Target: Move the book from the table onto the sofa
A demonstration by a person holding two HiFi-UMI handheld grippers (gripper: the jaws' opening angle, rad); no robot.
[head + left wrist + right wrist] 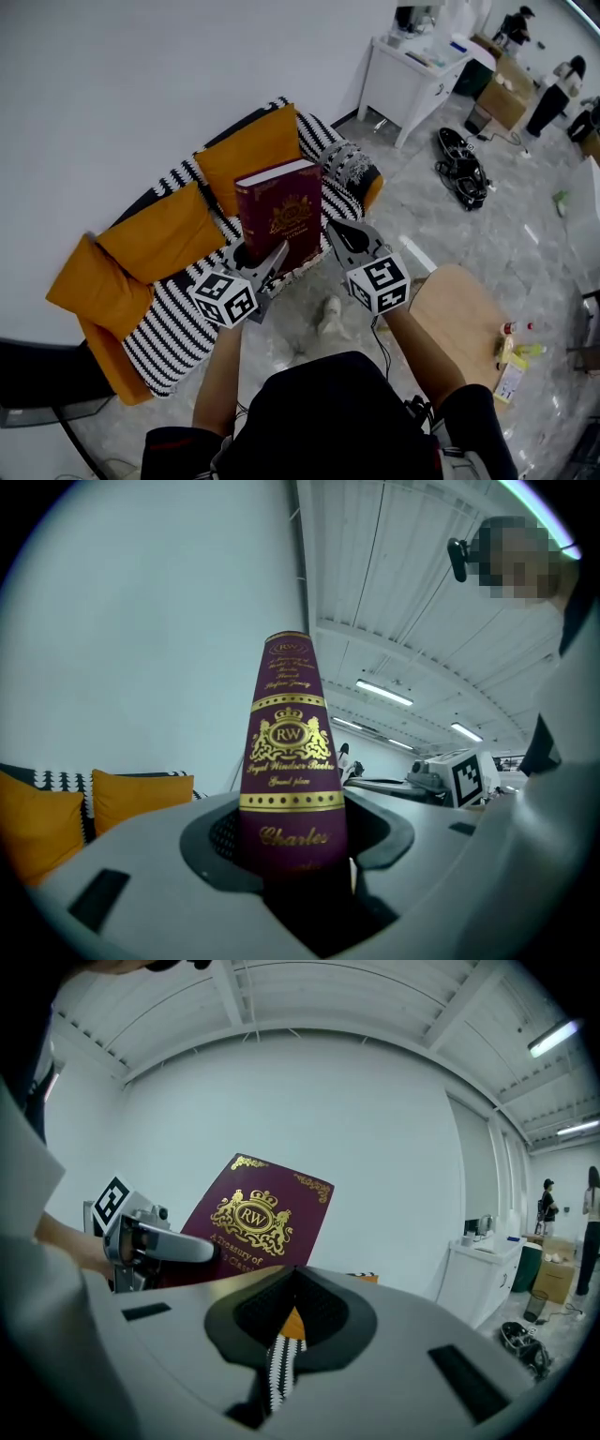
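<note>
Room: striped sofa w/ orange cushions centre-left, marble floor | book mid-frame, upright, long axis vertical, cover toward camera | L gripper clamped on its bottom | R gripper jaws together, empty.

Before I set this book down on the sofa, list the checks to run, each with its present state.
1. Hold of the left gripper on the book: ok, jaws clamp its lower end.
2. The book upright in that hold: ok.
3. The right gripper shut and empty: ok.
4. Bare striped patch of the sofa in front of the orange cushions: ok.
5. The book directly above the sofa: cannot tell.
</note>
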